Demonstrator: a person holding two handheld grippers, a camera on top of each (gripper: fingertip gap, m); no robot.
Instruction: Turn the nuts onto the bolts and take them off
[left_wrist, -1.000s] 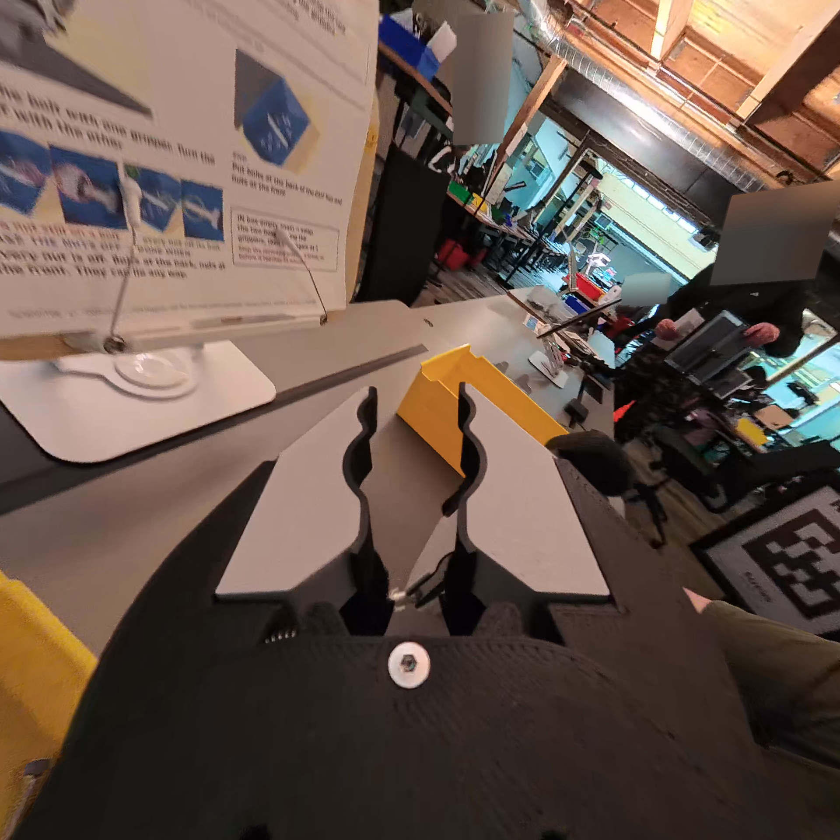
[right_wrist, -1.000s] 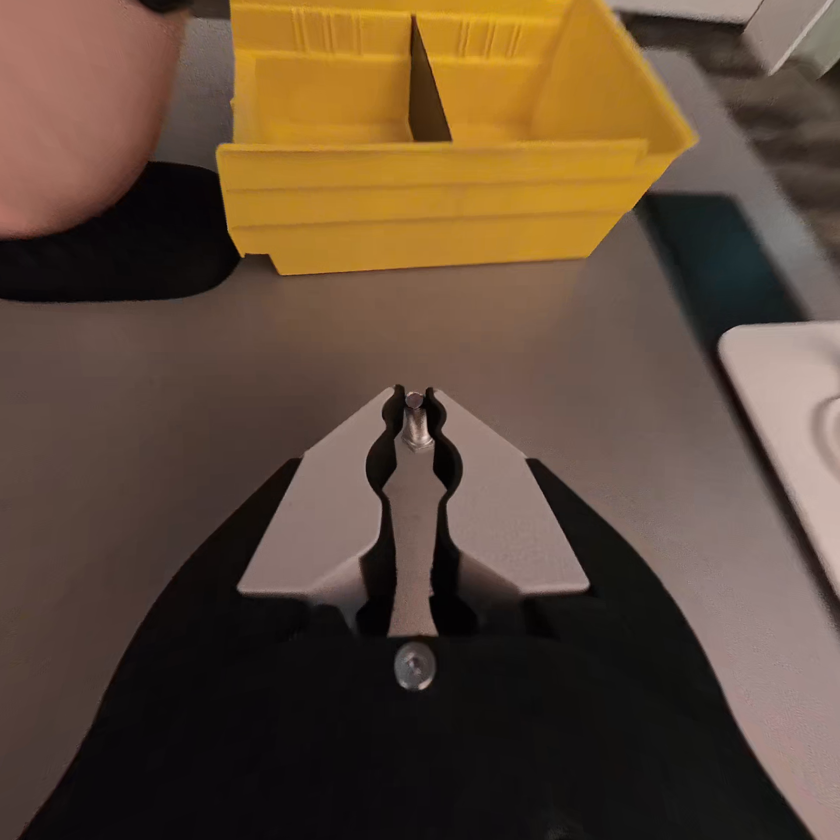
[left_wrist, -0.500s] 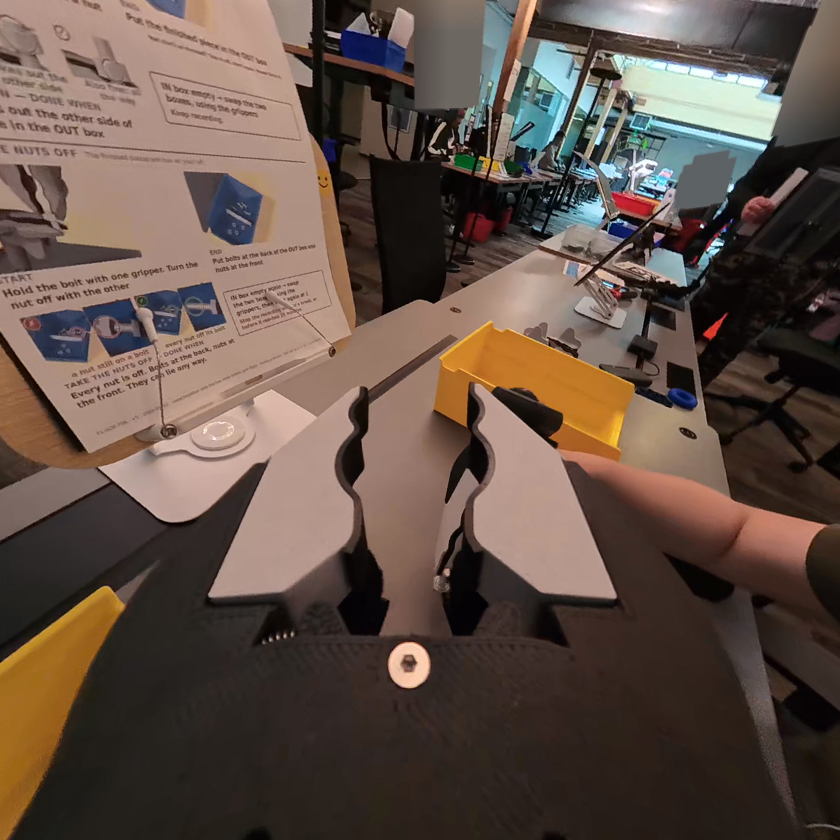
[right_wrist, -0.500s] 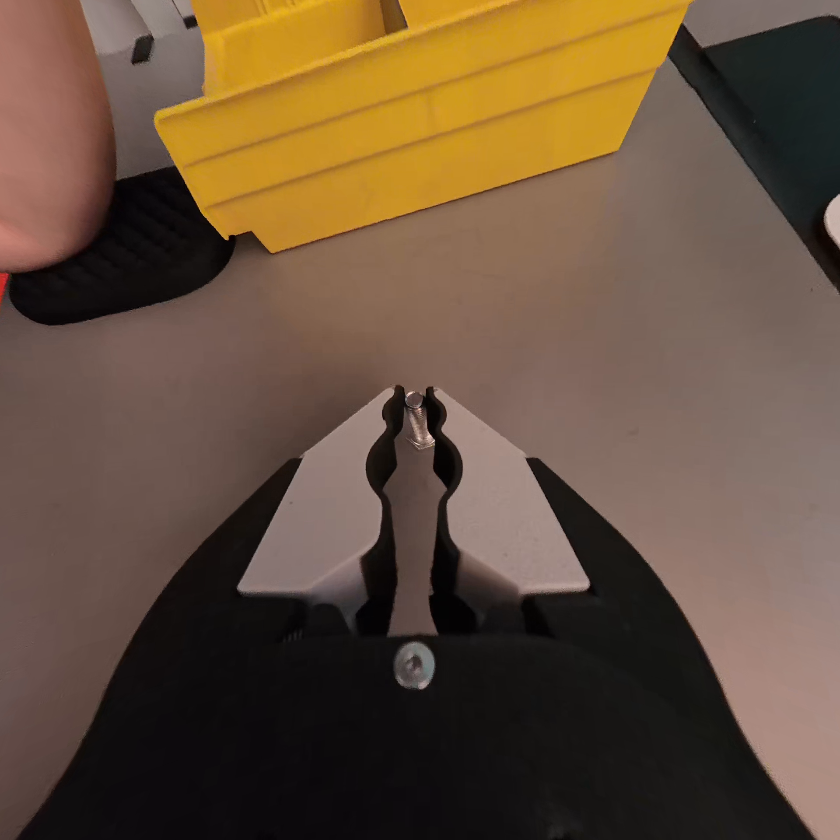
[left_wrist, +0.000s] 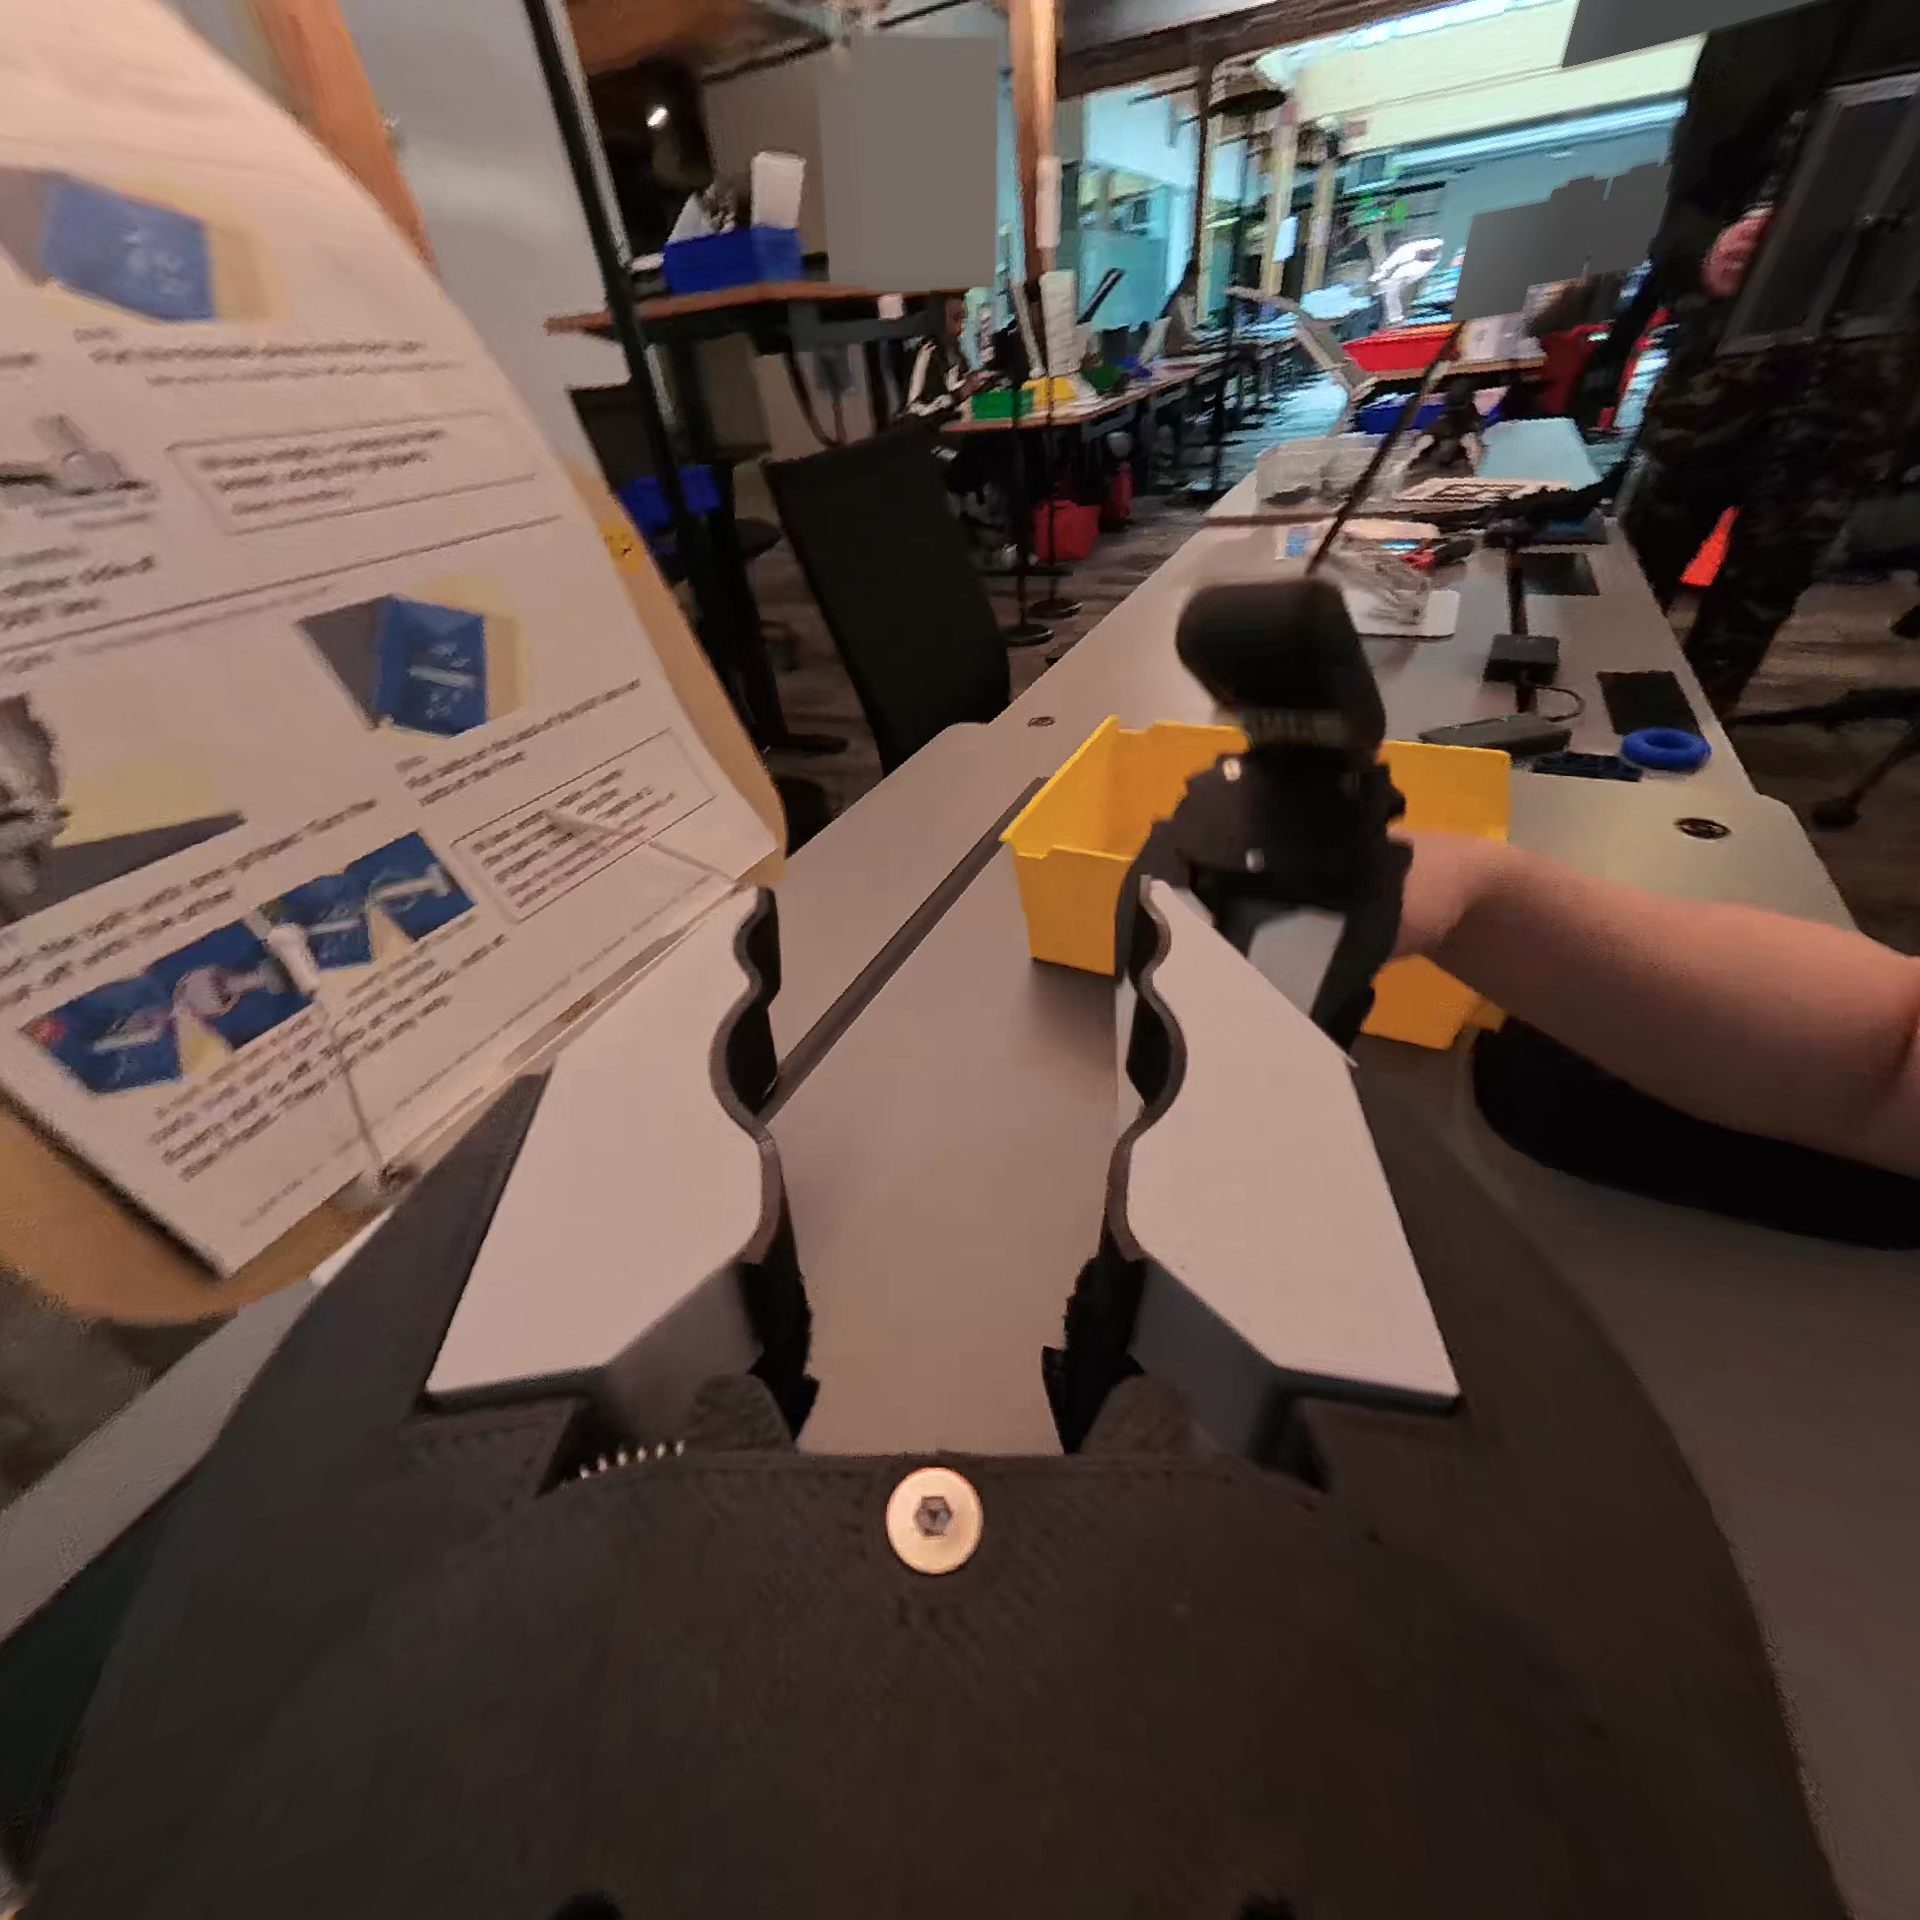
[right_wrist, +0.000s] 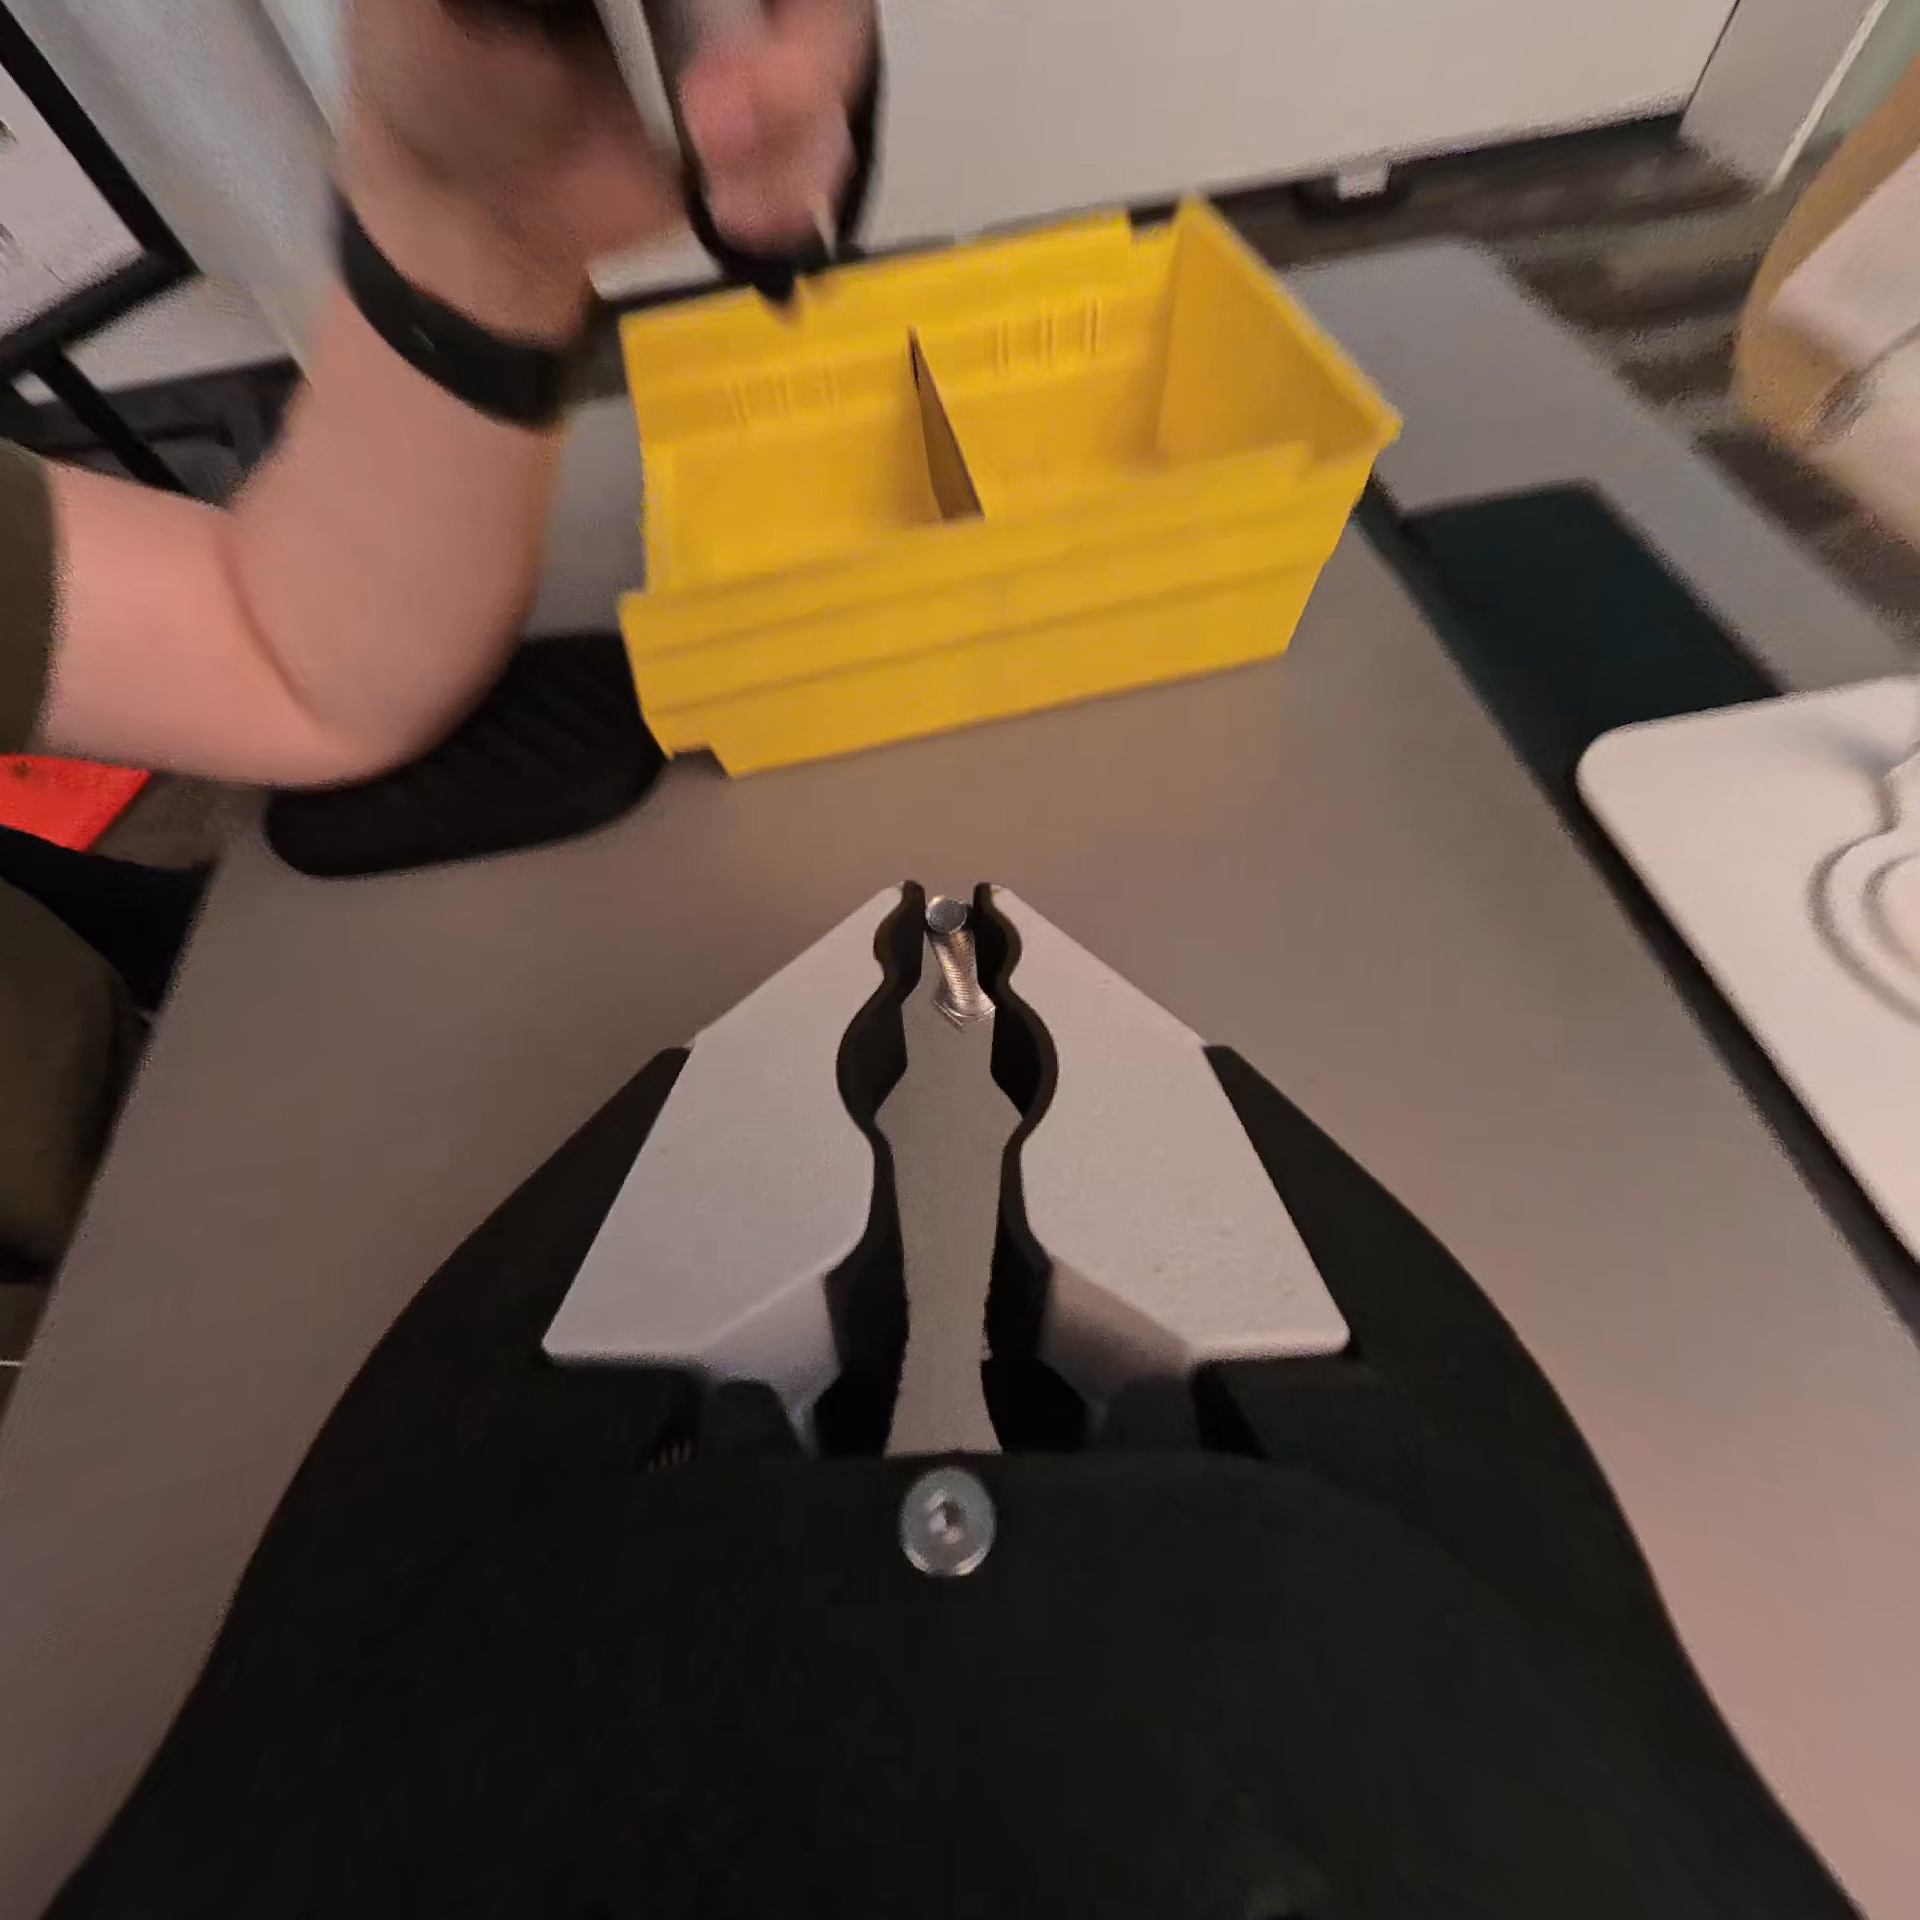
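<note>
In the left wrist view, the left gripper (left_wrist: 940, 997) is hanging above the grey table (left_wrist: 935, 1195) with its jaws spread wide and nothing between them. Ahead and to the right, the right gripper (left_wrist: 1294, 935) is reaching in from the right, in front of a yellow bin (left_wrist: 1081, 873). An instruction sheet (left_wrist: 312, 727) on a stand is crowding the left side, so the free room is lying ahead and rightward. No nut is showing in this view.

In the right wrist view, the right gripper (right_wrist: 948, 904) is clamping a bolt (right_wrist: 956, 966) at its very tips; the bolt's long axis is running along the fingers, its plain end pointing forward toward a divided yellow bin (right_wrist: 987, 644), its hex head sitting back in the notch. The left gripper (right_wrist: 774, 239), blurred, is hovering over the bin's far rim; whether either compartment is holding nuts cannot be told. Judging from this, the empty left gripper is the one nearer the bin and placed to fetch a nut, while bare table is lying open between bolt and bin.
</note>
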